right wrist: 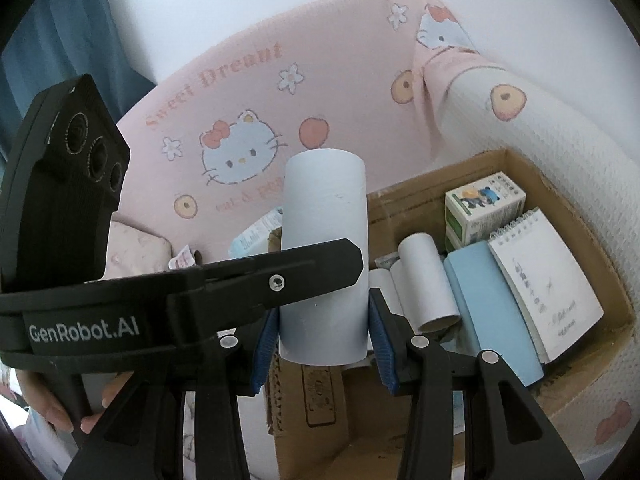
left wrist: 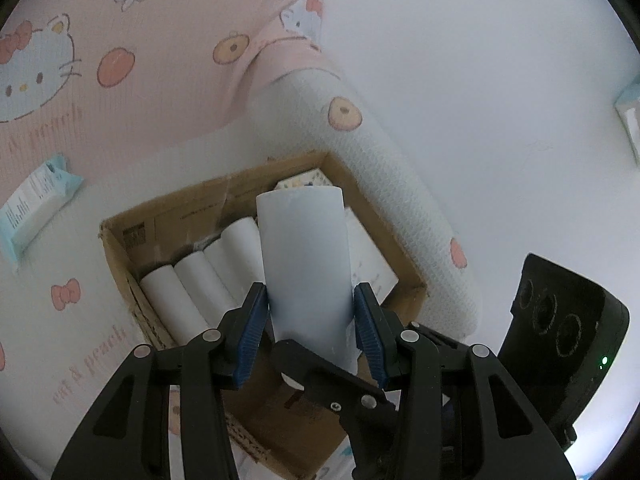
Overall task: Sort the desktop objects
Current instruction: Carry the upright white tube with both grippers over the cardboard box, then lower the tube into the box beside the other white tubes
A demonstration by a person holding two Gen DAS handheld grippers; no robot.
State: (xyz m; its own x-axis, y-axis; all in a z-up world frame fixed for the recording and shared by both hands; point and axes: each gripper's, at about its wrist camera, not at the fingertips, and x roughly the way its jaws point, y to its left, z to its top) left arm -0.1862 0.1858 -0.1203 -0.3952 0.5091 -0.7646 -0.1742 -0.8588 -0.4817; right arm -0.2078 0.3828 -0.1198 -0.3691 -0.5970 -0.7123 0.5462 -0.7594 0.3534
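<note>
A white paper tube [left wrist: 306, 256] stands upright over an open cardboard box [left wrist: 168, 204]. My left gripper [left wrist: 309, 296] is shut on the tube's lower part, a blue pad against each side. In the right wrist view the same tube [right wrist: 324, 208] sits between the pads of my right gripper [right wrist: 324, 312], also shut on it. A black finger of the left gripper [right wrist: 312, 276] crosses the front of the tube there. Several more white tubes [right wrist: 428, 280] lie side by side in the box [right wrist: 440, 176].
The box also holds a spiral notebook [right wrist: 548, 284], a light blue pad [right wrist: 492, 312] and a small printed carton [right wrist: 484, 204]. It rests on a sofa with a pink cartoon-cat cover [right wrist: 248, 92]. A wet-wipes pack [left wrist: 36, 204] lies at left. A hand [right wrist: 52, 412] holds the left gripper.
</note>
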